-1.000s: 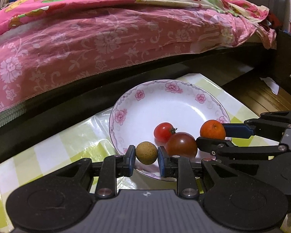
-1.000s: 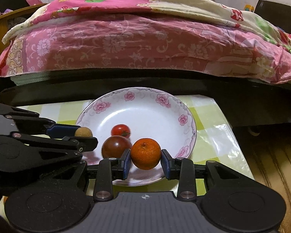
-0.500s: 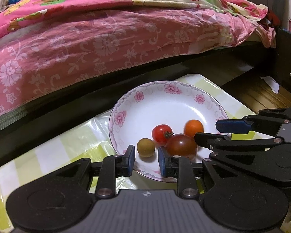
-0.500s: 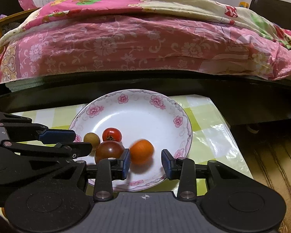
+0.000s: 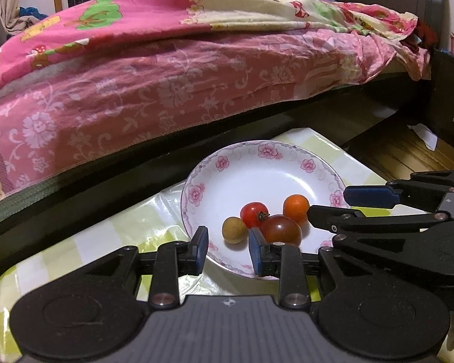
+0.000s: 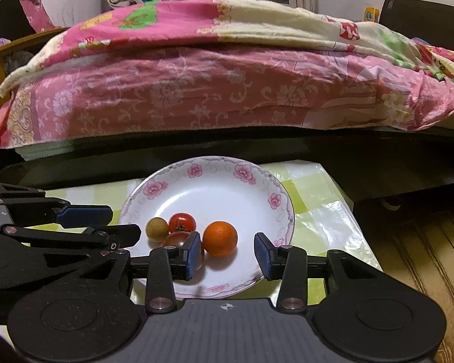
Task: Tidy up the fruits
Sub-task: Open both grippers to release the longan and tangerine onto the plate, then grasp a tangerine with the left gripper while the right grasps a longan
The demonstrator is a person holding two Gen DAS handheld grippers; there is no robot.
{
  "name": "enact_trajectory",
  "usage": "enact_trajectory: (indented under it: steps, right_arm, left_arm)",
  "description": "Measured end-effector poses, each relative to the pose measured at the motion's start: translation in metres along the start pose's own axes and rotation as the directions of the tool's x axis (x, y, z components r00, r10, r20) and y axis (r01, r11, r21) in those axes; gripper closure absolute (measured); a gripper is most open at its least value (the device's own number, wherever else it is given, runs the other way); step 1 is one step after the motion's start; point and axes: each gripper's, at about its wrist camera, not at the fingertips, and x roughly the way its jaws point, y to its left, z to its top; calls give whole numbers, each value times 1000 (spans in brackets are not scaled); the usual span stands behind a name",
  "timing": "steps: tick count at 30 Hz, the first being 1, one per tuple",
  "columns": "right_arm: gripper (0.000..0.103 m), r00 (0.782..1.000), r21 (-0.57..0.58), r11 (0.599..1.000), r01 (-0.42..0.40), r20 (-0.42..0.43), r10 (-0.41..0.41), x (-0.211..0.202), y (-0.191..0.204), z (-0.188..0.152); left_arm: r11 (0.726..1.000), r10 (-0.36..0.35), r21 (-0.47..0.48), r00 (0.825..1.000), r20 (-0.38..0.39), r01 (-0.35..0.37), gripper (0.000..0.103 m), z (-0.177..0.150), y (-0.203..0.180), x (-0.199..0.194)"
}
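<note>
I see a flowered plate (image 6: 275,181) on a green checked cloth, carrying four small fruits in a cluster. My left gripper (image 5: 228,249) is spread wide and empty; the tan longan (image 5: 234,230) lies just beyond its fingertips. My right gripper (image 6: 228,252) is likewise wide and empty, the orange (image 6: 220,238) just ahead between its fingers. A red tomato (image 6: 182,222) and a darker tomato (image 5: 281,230) sit alongside. All look light, round, prone to rolling; the tomatoes seem soft-skinned. I'd pinch each gently across its widest middle.
</note>
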Motion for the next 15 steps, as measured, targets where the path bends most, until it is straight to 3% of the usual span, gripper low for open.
enact_trajectory:
  steps: [15]
  right_arm:
    - [65,999,-4,1000,-27,28,28,-55,22,-15]
  left_arm:
    - [999,34,-2,999,10,-34,65,-26,-4,-64]
